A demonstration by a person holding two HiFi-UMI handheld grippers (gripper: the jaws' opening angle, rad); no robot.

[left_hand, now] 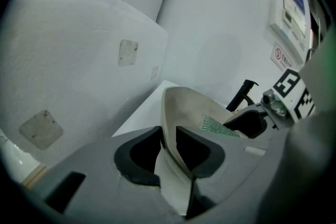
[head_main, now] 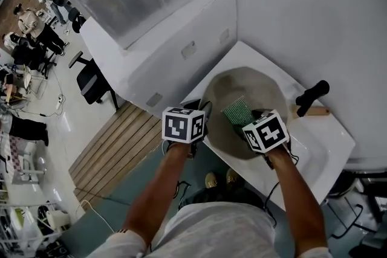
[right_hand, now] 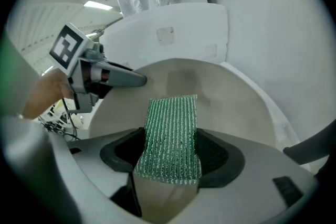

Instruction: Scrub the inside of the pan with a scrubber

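Note:
A beige pan [head_main: 257,84] lies tilted in a white sink [head_main: 326,151]. My left gripper [head_main: 198,122] is at the pan's near-left edge, shut on its rim. In the left gripper view the rim [left_hand: 167,128] stands edge-on between the jaws of that gripper [left_hand: 169,153]. My right gripper [head_main: 249,127] is over the pan's inside, shut on a green ribbed scrubber [head_main: 237,110]. In the right gripper view the scrubber [right_hand: 172,134] sticks out past the jaws of that gripper [right_hand: 170,159] toward the pan's inner wall [right_hand: 231,102]. Whether the scrubber touches the pan is not clear.
A black handle-like piece [head_main: 312,96] with a wooden part rises at the sink's far right. A white boxed ledge [head_main: 163,51] runs along the sink's left, under a foil-wrapped duct. A black office chair [head_main: 91,78] and several people are far off at the left.

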